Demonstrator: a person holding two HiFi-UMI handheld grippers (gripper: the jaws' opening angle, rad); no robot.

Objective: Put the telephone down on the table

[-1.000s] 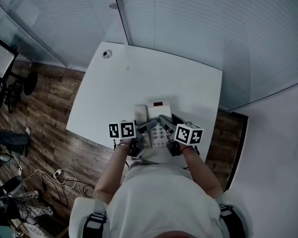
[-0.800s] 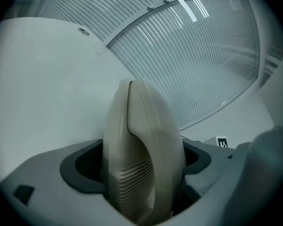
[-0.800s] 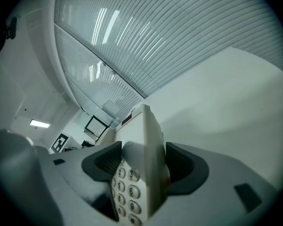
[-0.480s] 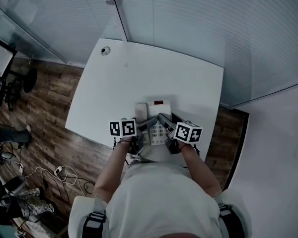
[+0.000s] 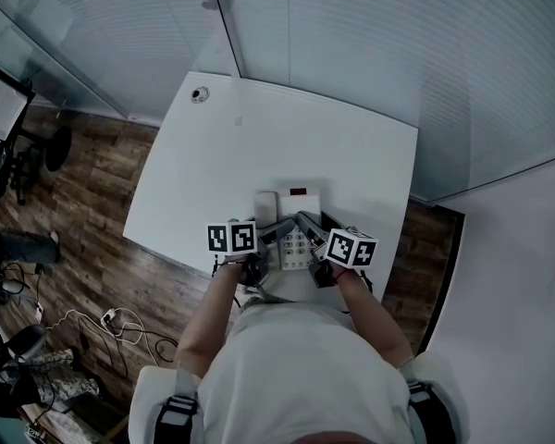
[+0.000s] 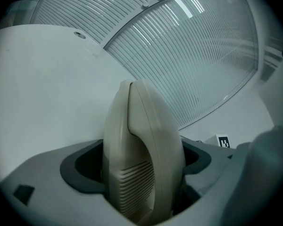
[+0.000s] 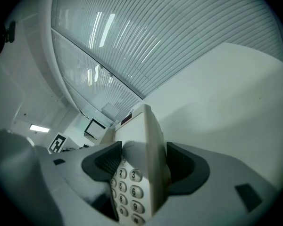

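Note:
A beige desk telephone (image 5: 289, 222) hangs over the near edge of the white table (image 5: 259, 146), held from both sides. My left gripper (image 5: 270, 233) is shut on its handset side (image 6: 141, 159), which stands edge-on between the jaws. Its keypad side (image 7: 139, 173) is clamped in my right gripper (image 5: 305, 229), digits showing and a small red window at the phone's far end. I cannot tell whether the phone touches the tabletop.
A small round grommet (image 5: 200, 93) sits at the table's far left corner. Ribbed glass partitions (image 5: 370, 35) stand right behind the table. Wooden floor, office chairs (image 5: 9, 128) and cables (image 5: 111, 326) lie to the left.
Both grippers and the telephone hold nearly still relative to each other; the view has shifted slightly, with no change in either grip.

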